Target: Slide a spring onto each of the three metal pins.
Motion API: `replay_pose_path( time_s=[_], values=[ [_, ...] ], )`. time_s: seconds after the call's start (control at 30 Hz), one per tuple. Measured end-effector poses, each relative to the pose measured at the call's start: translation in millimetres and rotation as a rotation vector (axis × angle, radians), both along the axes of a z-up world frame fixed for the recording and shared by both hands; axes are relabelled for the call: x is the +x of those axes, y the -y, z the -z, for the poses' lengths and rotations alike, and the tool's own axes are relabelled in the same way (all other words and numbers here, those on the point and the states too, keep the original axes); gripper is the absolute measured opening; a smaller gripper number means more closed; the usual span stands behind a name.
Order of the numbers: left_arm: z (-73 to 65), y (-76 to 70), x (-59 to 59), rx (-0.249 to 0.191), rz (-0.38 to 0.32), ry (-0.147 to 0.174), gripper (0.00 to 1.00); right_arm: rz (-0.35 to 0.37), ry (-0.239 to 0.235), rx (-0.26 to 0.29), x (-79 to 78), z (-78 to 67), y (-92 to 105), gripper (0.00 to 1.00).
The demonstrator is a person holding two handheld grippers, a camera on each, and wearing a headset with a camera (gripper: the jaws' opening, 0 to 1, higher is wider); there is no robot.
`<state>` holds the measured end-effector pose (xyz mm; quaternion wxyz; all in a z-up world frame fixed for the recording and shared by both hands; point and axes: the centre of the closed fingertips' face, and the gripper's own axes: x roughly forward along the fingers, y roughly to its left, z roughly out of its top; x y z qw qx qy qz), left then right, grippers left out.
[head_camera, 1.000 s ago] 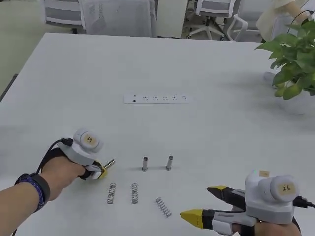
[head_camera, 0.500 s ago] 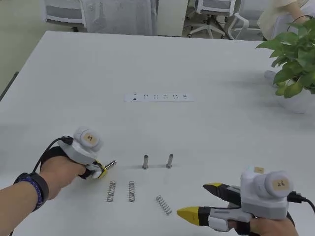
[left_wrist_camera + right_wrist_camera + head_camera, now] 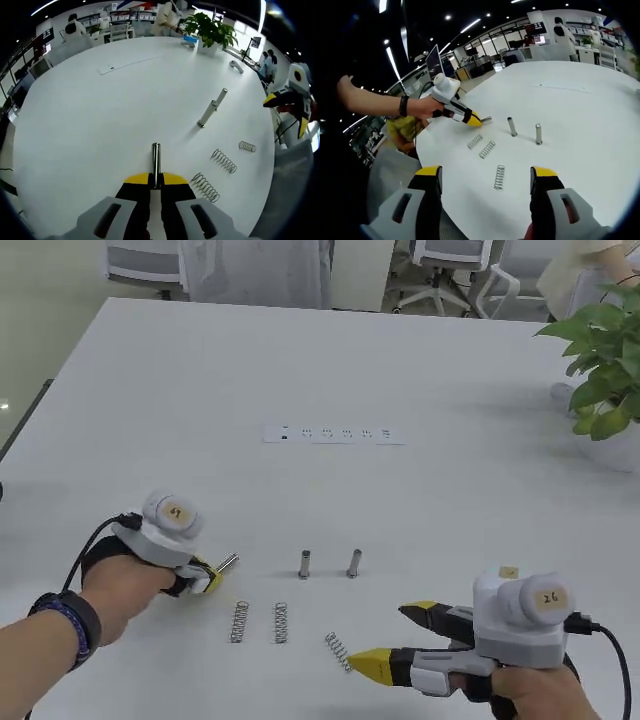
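No pin carries a spring yet, so the whole job lies ahead of you. Your left tongs are clamped on one short silver metal pin, held low over the white worktop near its front edge, while a second silver pin and a third silver pin stand upright and bare nearby. The three small coiled wire springs lie loose between those pins and the front edge. Your right tongs hover spread wide and empty just beside the rightmost spring, probably your first pickup.
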<state>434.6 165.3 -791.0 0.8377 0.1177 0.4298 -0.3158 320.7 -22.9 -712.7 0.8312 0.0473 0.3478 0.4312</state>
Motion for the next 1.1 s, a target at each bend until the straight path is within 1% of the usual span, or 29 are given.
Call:
replay_pose_path(
  time_s=[0.13,0.2,0.33,0.43,0.63,0.7,0.9,1.03,1.1],
  values=[
    [-4.8,-2.7,-0.6,-0.003,-0.015,0.023,0.00,-0.009,-0.003,0.022,3.2,0.3,-9.4,0.69],
    [-7.4,-3.3,-1.1,-0.022,-0.030,0.022,0.00,-0.023,-0.004,0.025,3.7,1.2,-14.6,0.69],
    [-9.4,-5.9,-2.5,-0.020,-0.032,0.034,0.00,-0.047,-0.006,0.032,4.9,2.1,-24.5,0.68],
    [-10.8,-7.1,-2.8,-0.031,-0.037,0.039,0.00,-0.055,-0.007,0.042,8.1,2.1,-29.6,0.66],
    [-15.5,-9.0,-4.3,-0.040,-0.051,0.054,0.00,-0.071,-0.006,0.074,17.4,-1.9,-43.7,0.64],
    [-17.1,-10.1,-4.0,-0.050,-0.061,0.059,0.00,-0.076,-0.006,0.091,21.3,-4.1,-50.1,0.63],
    [-24.4,-9.4,-7.3,-0.061,-0.071,0.077,0.00,-0.080,-0.009,0.127,31.7,-7.3,-64.1,0.60],
    [-27.6,-9.2,-9.2,-0.065,-0.077,0.089,0.00,-0.097,-0.007,0.118,35.1,-6.0,-72.1,0.59],
    [-28.5,-9.0,-6.7,-0.068,-0.077,0.095,0.00,-0.100,-0.011,0.122,38.1,-4.6,-74.6,0.58]
  ],
)
